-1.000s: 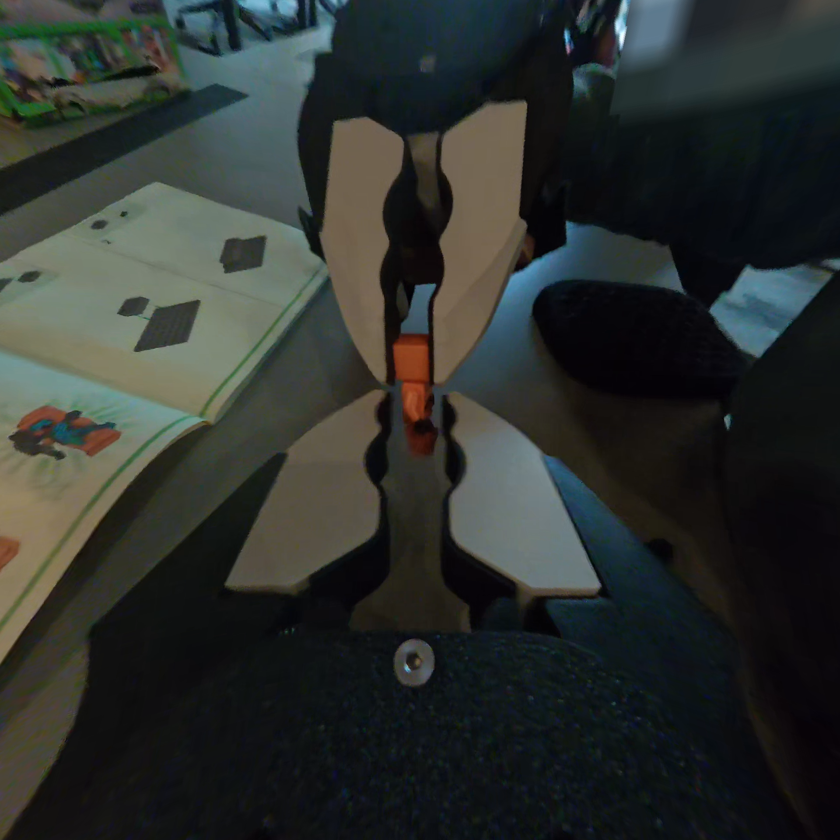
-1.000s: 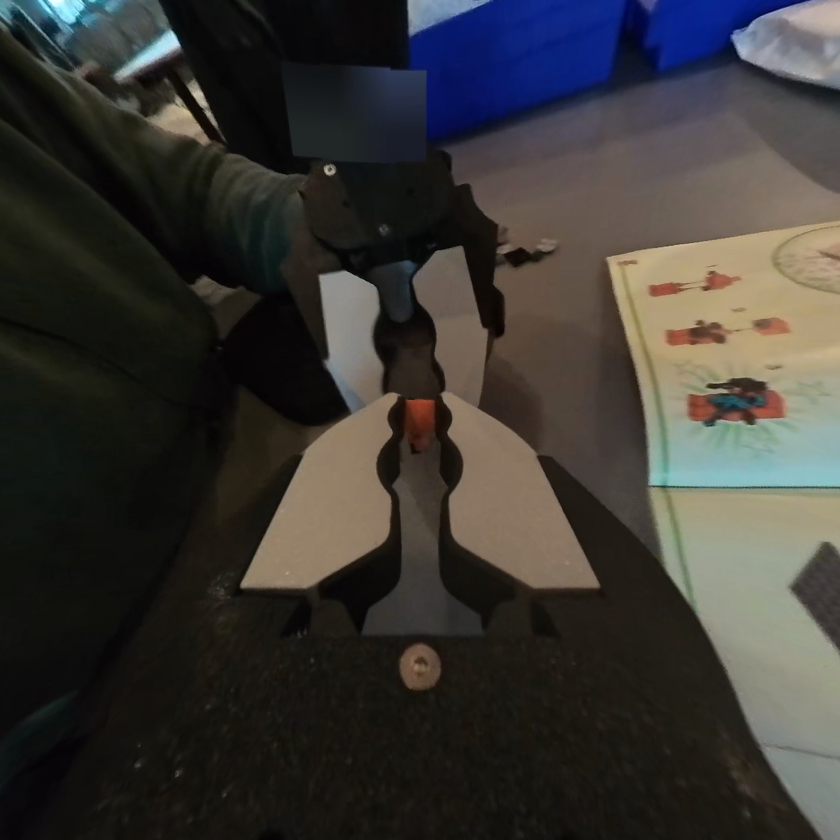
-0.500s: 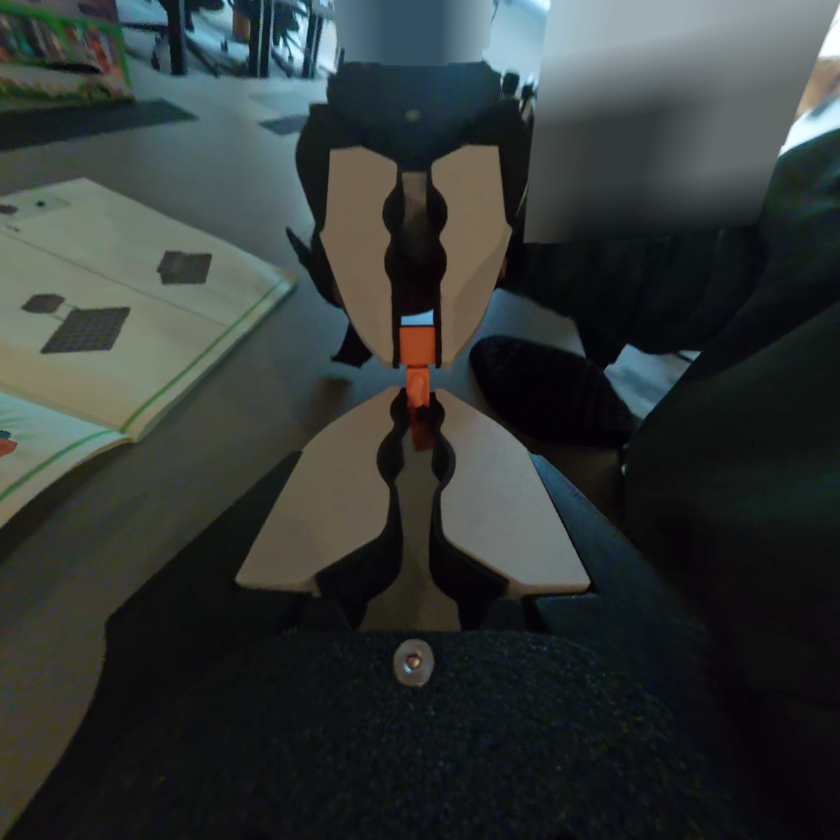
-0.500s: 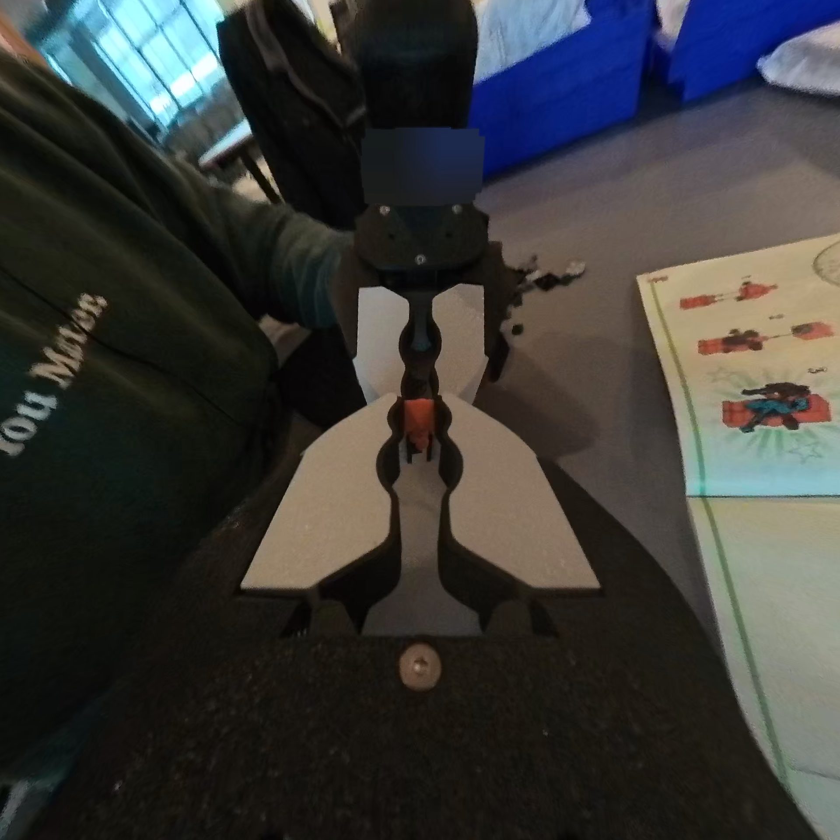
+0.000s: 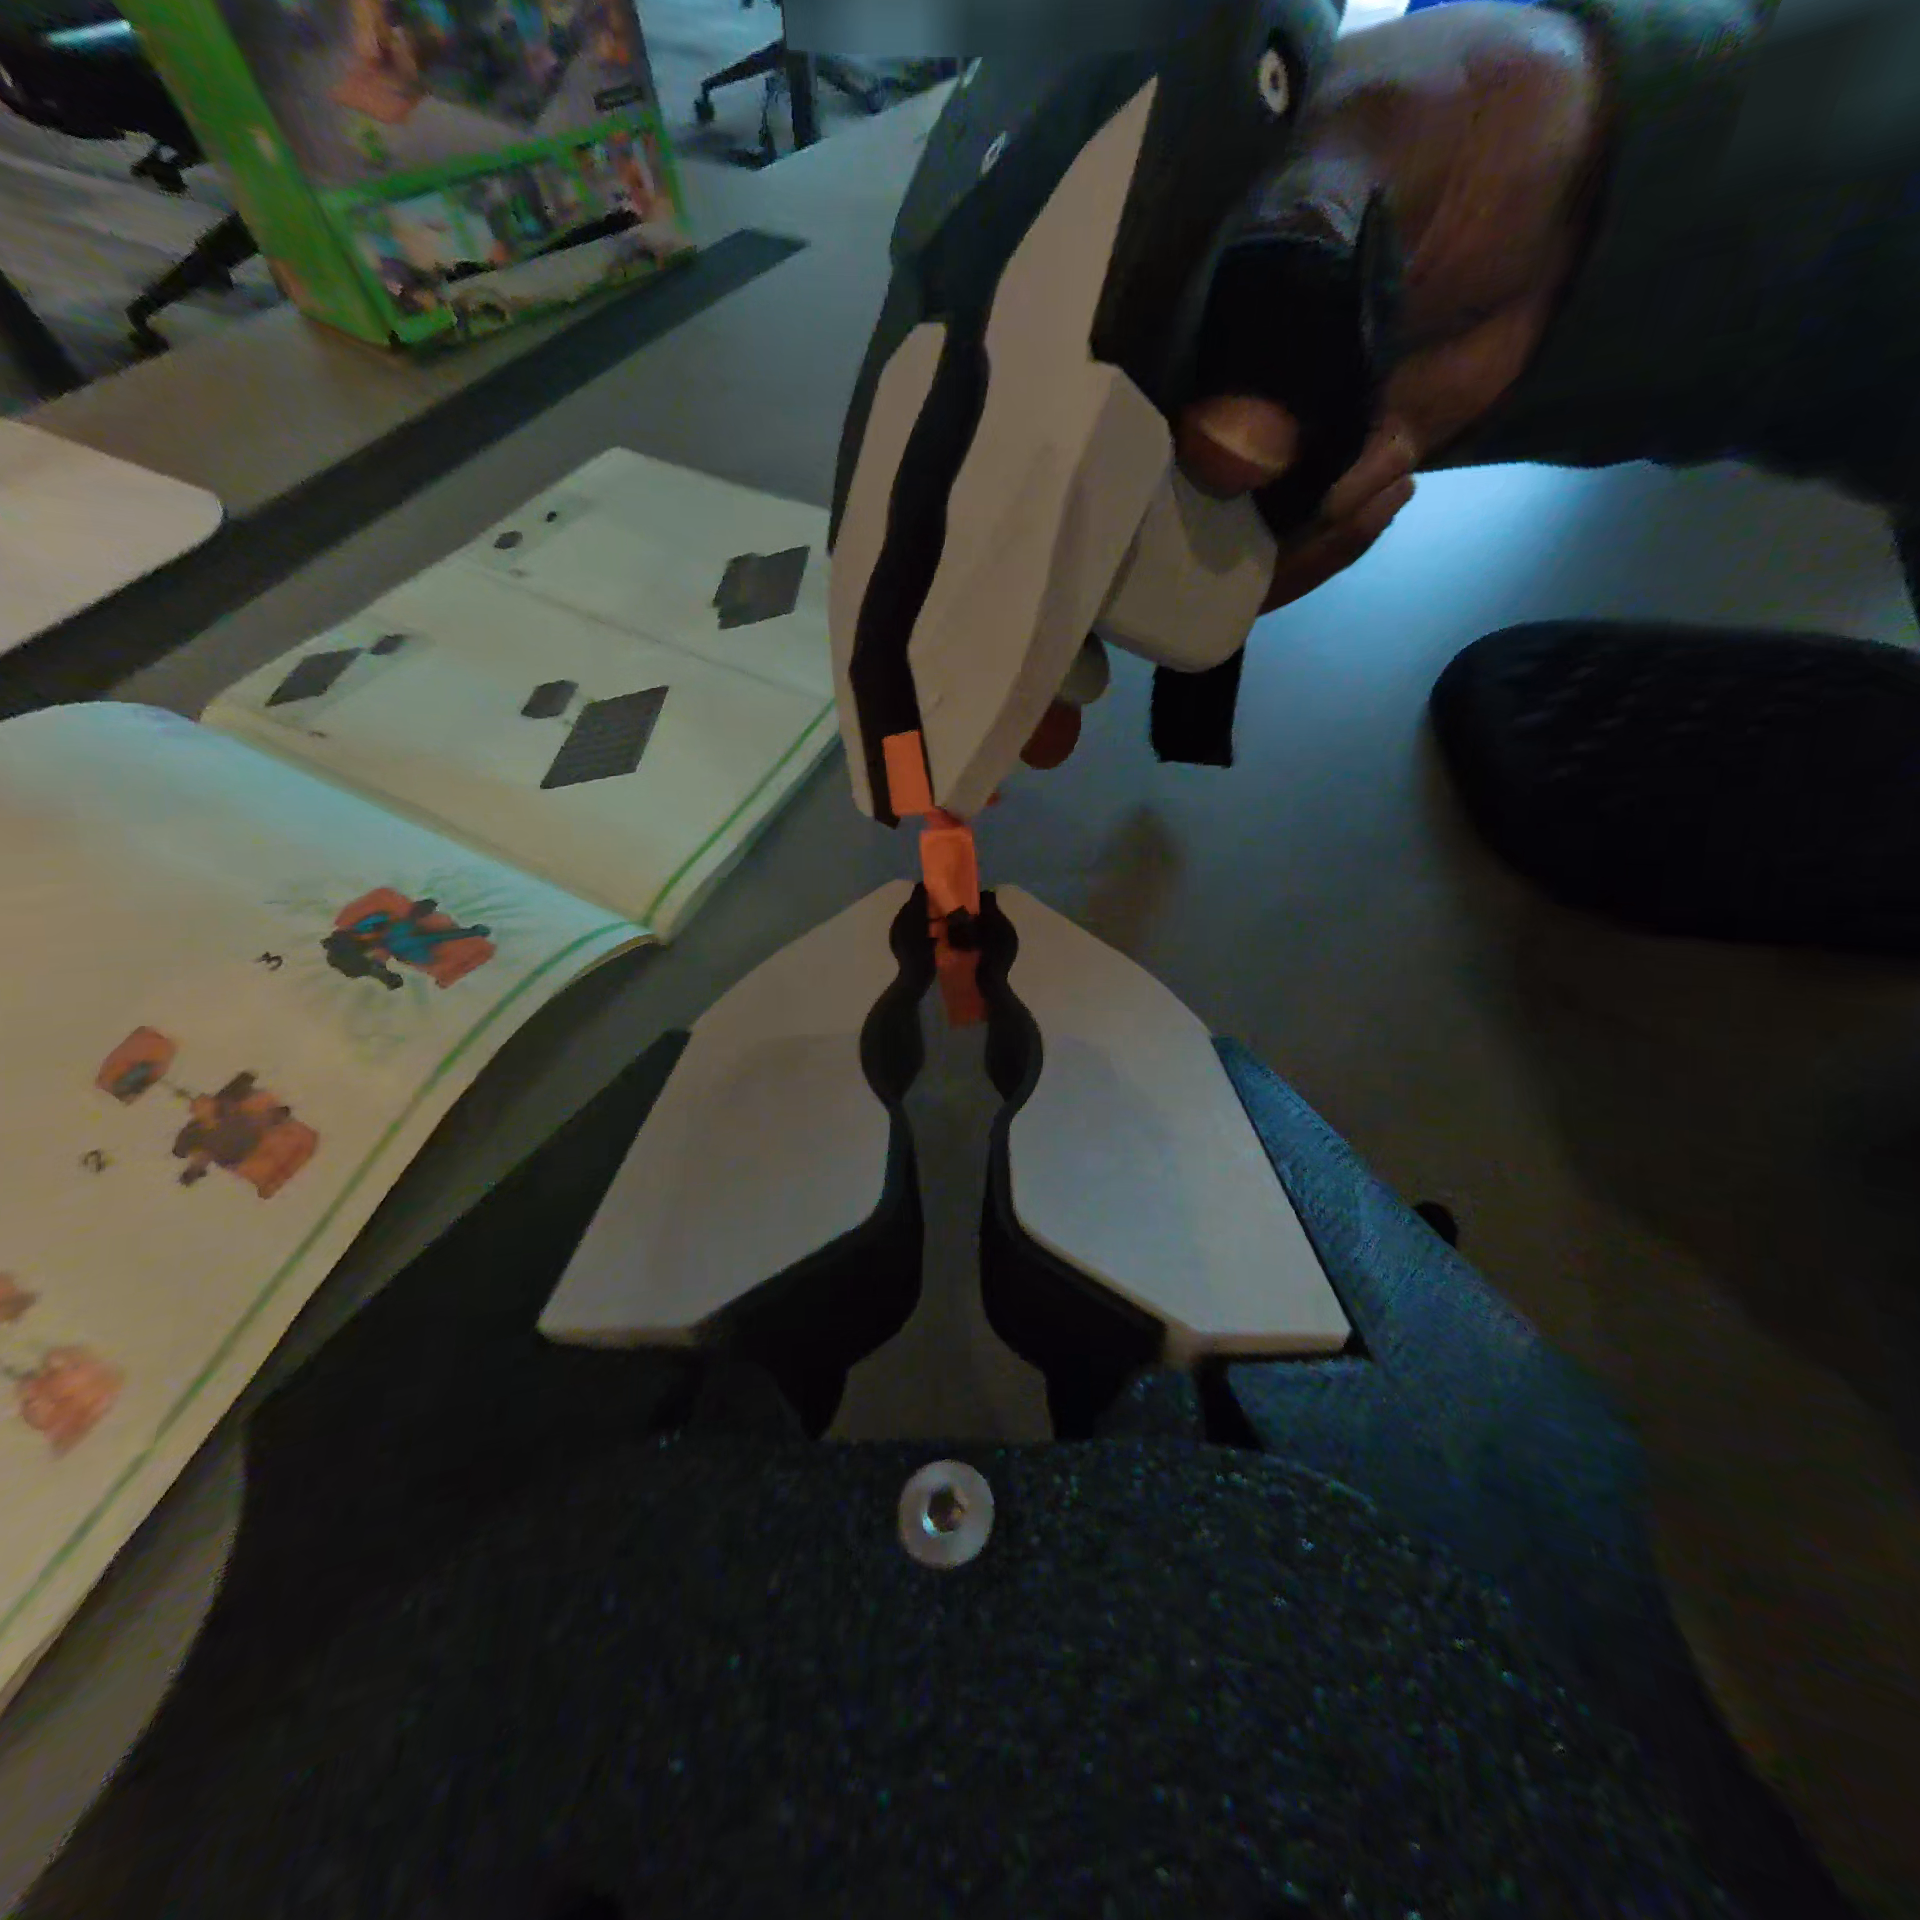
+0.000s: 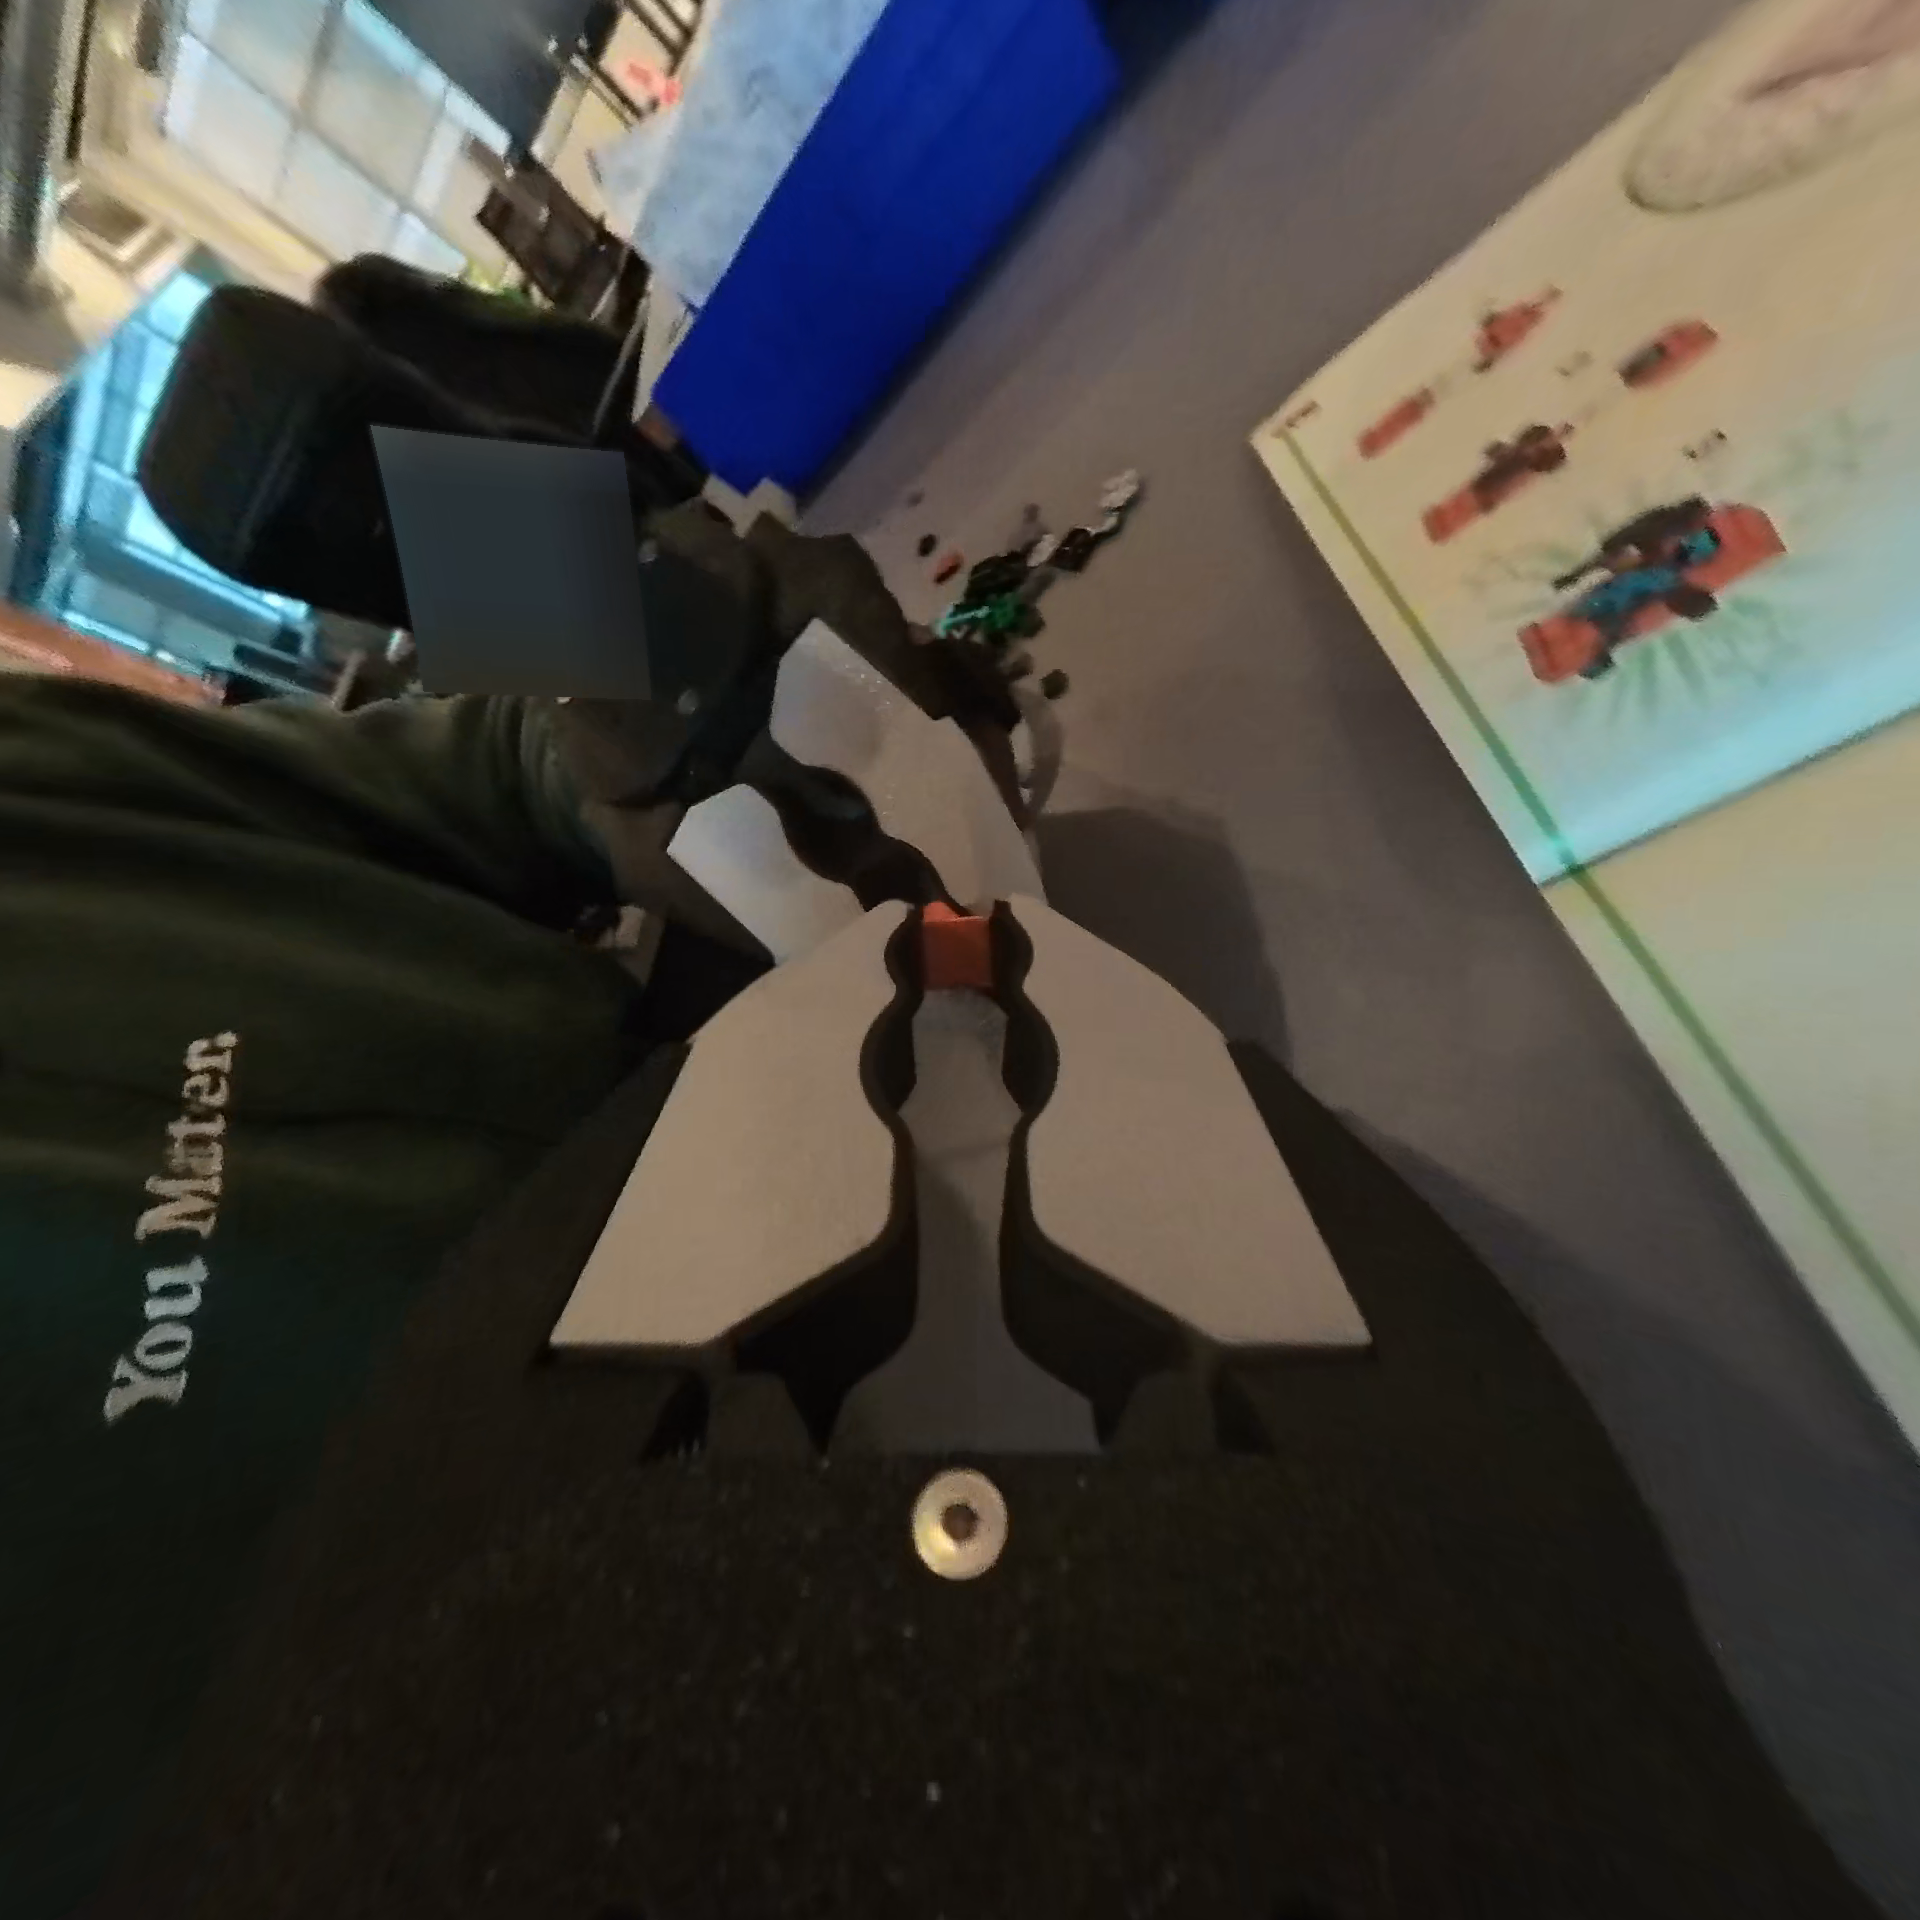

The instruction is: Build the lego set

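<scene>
In my left wrist view, my left gripper (image 5: 951, 935) sits at the centre of the frame with its pale fingers (image 5: 790, 1122) pinched on a small orange piece (image 5: 954, 961), which stands nearly upright between the tips. Right above it, the right gripper (image 5: 909, 779) comes down from the upper right, tilted, and its own tips are clamped on a second orange brick (image 5: 902, 771). The two orange parts meet end to end in mid-air above the grey table (image 5: 1299, 935); I cannot tell whether they are locked together or only touching. A hand (image 5: 1434, 312) wraps the right gripper's handle in the upper right corner. To the left lies an open instruction booklet (image 5: 364, 852), flat on the table, with pictures of dark plates and orange builds. A green-edged box (image 5: 416, 166) stands in the upper left, well behind the booklet. A dark mesh armrest (image 5: 1683, 769) shows at the right edge. In my right wrist view the frame is tilted; my right gripper (image 6: 956, 940) is closed on the orange brick (image 6: 954, 951) at centre, and the left gripper's fingers (image 6: 914, 779) reach in from just beyond it. A dark green sleeve (image 6: 260, 935) fills the left side, the booklet (image 6: 1662, 623) lies at the right, and a scatter of loose small pieces (image 6: 1018, 582) sits on the table near the blue bin (image 6: 883, 260) in the upper middle.
</scene>
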### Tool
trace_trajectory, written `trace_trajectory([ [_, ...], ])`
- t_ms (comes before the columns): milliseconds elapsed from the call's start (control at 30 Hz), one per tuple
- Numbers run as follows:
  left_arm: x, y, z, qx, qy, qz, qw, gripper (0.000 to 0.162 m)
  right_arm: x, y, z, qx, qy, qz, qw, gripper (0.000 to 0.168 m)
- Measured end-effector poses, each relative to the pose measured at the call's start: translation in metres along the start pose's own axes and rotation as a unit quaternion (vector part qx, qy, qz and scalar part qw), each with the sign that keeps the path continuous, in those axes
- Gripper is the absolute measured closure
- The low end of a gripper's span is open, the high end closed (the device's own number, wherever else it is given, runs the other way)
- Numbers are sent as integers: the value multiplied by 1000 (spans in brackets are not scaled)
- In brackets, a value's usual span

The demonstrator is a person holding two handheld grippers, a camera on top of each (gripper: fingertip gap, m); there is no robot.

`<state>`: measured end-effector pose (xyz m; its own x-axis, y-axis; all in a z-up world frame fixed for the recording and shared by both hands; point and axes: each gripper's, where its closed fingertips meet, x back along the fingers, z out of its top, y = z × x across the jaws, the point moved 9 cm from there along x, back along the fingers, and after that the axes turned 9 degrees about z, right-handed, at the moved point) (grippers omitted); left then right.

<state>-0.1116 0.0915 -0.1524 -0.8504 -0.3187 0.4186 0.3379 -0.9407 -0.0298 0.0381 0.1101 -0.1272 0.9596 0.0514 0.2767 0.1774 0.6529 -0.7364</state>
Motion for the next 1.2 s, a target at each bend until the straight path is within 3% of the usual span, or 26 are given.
trace_trajectory([
  [233, 1, -3, 1, 96, 13, -91, 991, 152, 4, -8, -2, 29, -7, 7, 1000, 156],
  [400, 4, -2, 2, 176, 25, -191, 965, 153, 7, -22, -2, 121, -38, 22, 992, 156],
  [533, 6, 3, 5, 181, 28, -229, 956, 153, 10, -33, -1, 180, -79, 26, 980, 156],
  [667, 11, -6, -9, 173, 13, -200, 964, 153, 45, -34, 7, 191, -73, -7, 979, 156],
  [733, 13, -7, -7, 122, 11, -162, 979, 153, 46, -32, 2, 200, -101, -46, 974, 156],
  [867, 11, -8, 1, 96, 13, -133, 986, 153, 49, -4, -12, 173, -133, -160, 963, 156],
  [967, 11, -10, -4, 107, 9, -126, 986, 154, 47, 20, -27, 187, -170, -240, 937, 156],
  [1200, 15, -12, -8, 114, 13, -117, 987, 154, 33, 40, -39, 228, -246, -280, 899, 150],
])
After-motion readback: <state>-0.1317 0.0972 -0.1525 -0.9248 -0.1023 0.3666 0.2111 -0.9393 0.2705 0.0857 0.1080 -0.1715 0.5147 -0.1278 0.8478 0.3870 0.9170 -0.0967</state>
